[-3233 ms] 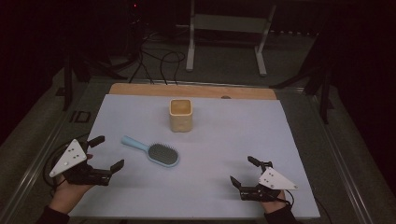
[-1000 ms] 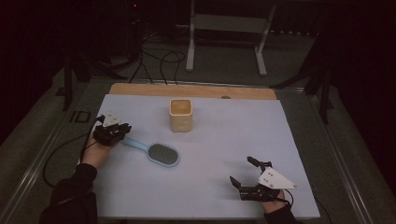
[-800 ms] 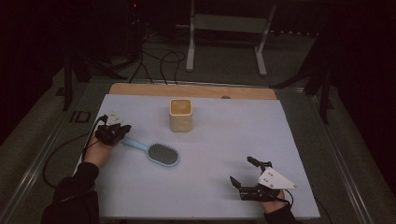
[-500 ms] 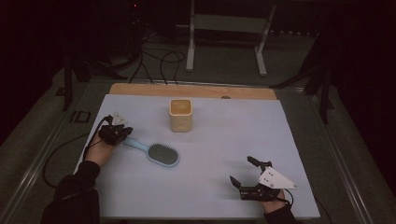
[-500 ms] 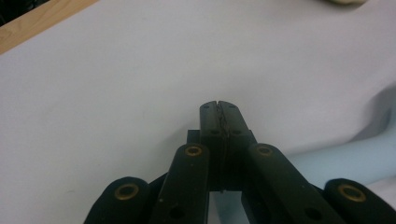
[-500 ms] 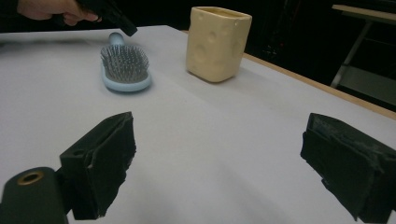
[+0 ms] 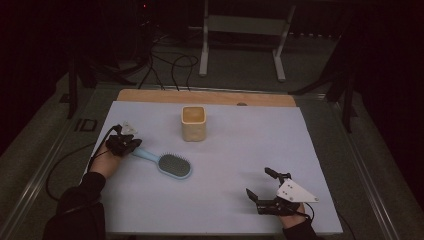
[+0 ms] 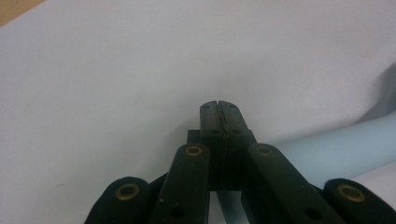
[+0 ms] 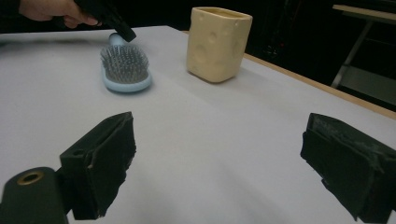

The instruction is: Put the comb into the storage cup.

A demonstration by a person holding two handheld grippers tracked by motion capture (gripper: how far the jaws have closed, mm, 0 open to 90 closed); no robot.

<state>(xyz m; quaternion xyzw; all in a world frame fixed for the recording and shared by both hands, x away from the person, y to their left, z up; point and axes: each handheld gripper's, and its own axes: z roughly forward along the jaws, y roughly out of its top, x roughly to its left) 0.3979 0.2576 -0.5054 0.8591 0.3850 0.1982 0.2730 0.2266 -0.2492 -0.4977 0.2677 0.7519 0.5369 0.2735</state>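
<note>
Left gripper [image 7: 131, 143] opens the play, down at the left side of the pale blue-white table sheet [image 7: 235, 150], and in its own view the two black jaws are pressed flat together with nothing visible between them [image 8: 219, 122]. The light blue plastic hairbrush [image 7: 166, 162] lies right beside it: the brush's handle [image 8: 336, 149] runs past the closed jaws on one side, passing under the linkage, so the tool sits alongside the handle end rather than around it. Whether the tips touch the handle cannot be told.

Largest thing on the sheet after that is the cream, square-sided ceramic cup [image 7: 193, 123], upright toward the far middle, apart from the brush.

Now the brush itself. Its long axis slants across the table, handle pointing far-left toward the left gripper, bristled oval head [image 9: 125, 65] pointing near-right toward the middle. That makes the left hand clearly the nearer one, sitting right at the handle tip.

Over at the near right, the right gripper [image 7: 270, 189] rests low on the sheet, well apart from everything, jaws spread wide and empty [image 9: 215, 172]. The judgement: any grab on the handle would need those left jaws opened first.
</note>
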